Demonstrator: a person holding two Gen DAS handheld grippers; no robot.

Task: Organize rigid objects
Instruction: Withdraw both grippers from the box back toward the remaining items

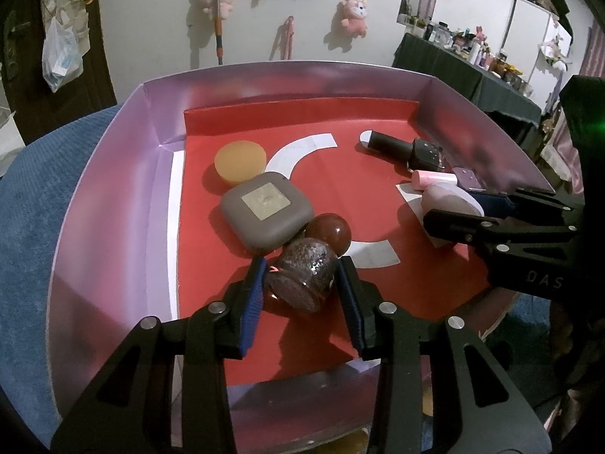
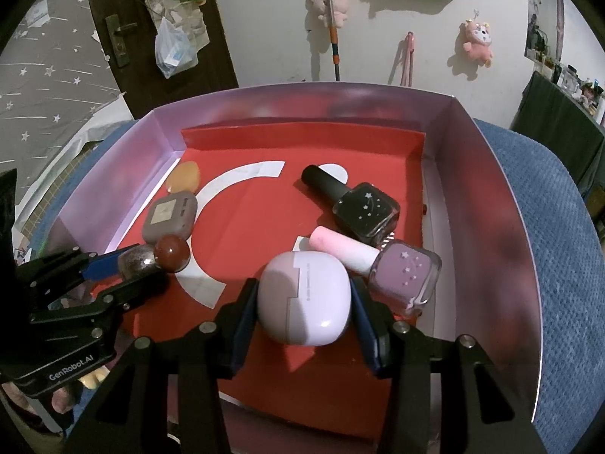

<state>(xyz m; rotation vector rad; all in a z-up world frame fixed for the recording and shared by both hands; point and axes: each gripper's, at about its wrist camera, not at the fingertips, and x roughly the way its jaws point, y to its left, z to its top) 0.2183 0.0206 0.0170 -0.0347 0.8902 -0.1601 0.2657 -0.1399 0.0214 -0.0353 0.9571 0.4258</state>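
Observation:
A pink-walled box (image 1: 151,121) with a red floor holds the objects. My left gripper (image 1: 302,283) is around a glittery dark jar (image 1: 302,276) lying on the floor, pads close to its sides. A brown ball (image 1: 328,230), a grey square case (image 1: 266,215) and an orange disc (image 1: 240,159) lie beyond it. My right gripper (image 2: 302,302) straddles a pale pink earbud case (image 2: 302,297), pads beside it. A lilac nail polish bottle (image 2: 406,274) with a pink cap and a black nail polish bottle (image 2: 363,208) lie just right of it.
The box (image 2: 491,174) rests on a blue cushion (image 2: 559,249). White curved marks are printed on the red floor (image 2: 242,178). Plush toys hang on the wall behind, and a cluttered dark table (image 1: 472,72) stands at the far right.

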